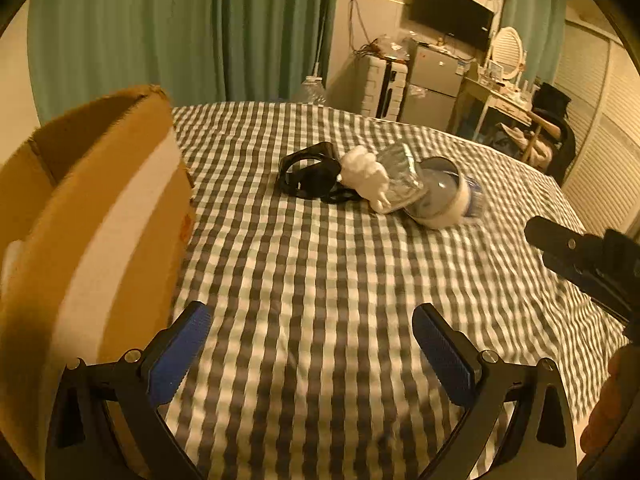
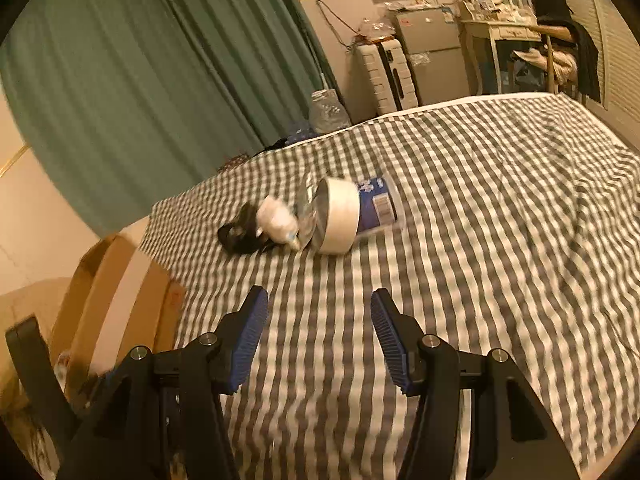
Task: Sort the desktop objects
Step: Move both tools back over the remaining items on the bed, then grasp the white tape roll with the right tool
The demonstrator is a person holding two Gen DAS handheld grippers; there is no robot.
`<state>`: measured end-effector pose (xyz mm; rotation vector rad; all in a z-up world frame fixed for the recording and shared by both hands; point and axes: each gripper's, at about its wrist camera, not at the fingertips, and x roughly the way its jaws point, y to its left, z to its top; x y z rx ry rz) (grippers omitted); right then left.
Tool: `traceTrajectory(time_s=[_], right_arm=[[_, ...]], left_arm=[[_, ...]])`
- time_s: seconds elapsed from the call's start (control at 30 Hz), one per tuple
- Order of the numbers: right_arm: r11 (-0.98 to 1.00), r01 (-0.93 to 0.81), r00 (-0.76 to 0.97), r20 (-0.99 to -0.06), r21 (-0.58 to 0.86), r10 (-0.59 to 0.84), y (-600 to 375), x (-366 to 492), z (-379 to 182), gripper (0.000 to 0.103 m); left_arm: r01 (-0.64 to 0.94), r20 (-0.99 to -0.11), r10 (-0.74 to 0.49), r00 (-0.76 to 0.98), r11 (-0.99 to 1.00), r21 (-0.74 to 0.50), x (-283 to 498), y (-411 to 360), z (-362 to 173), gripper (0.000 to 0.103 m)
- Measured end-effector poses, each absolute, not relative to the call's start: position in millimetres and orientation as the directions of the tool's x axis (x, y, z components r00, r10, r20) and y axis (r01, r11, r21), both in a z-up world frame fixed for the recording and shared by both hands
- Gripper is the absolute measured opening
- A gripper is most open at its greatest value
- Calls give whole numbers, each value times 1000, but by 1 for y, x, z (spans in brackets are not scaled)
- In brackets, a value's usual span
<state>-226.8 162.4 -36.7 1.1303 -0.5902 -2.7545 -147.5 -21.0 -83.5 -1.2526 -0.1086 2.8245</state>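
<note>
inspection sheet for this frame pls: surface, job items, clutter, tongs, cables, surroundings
Surface: checked cloth, wrinkled.
Job's things: black strap item, white figure, foil packet and lidded blue tub on its side, clustered together; cardboard box at left, open.
Clutter: nothing seen on the cloth beyond these.
Tongs: left tongs open, empty; right tongs open, empty, both short of the cluster.
Cables: wires hanging on the far wall.
Surroundings: green curtain, wall TV, small fridge, white suitcase, mirror.
</note>
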Motion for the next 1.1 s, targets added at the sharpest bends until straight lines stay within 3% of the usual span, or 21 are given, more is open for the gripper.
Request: traceTrajectory(time_s=[0.5, 0.57, 0.6, 0.63, 1.0, 1.1], right_arm=[[-899, -110, -660, -707, 424, -253, 156, -323, -86, 54], [-900, -108, -650, -715, 422, -257, 152, -327, -89, 50], [-905, -107, -641, -725, 411, -253, 149, -330, -90, 41], [-908, -104, -633, -732, 405, -253, 148, -332, -91, 38], [-899, -124, -666, -707, 420, -238, 159, -327, -87, 36], [-908, -110, -663, -710, 405, -236, 156, -328, -85, 29]], left_arm=[[42, -757, 53, -651, -994, -105, -212, -31, -128, 103], [32, -764, 44, -644, -996, -84, -210, -29, -134, 103], [30, -766, 40, -641, -997, -77, -209, -28, -136, 103], [29, -768, 40, -639, -997, -76, -207, -27, -137, 103], [6, -773, 61, -632, -997, -83, -200, -23, -132, 103], [3, -777, 57, -627, -997, -75, -200, -22, -135, 103]])
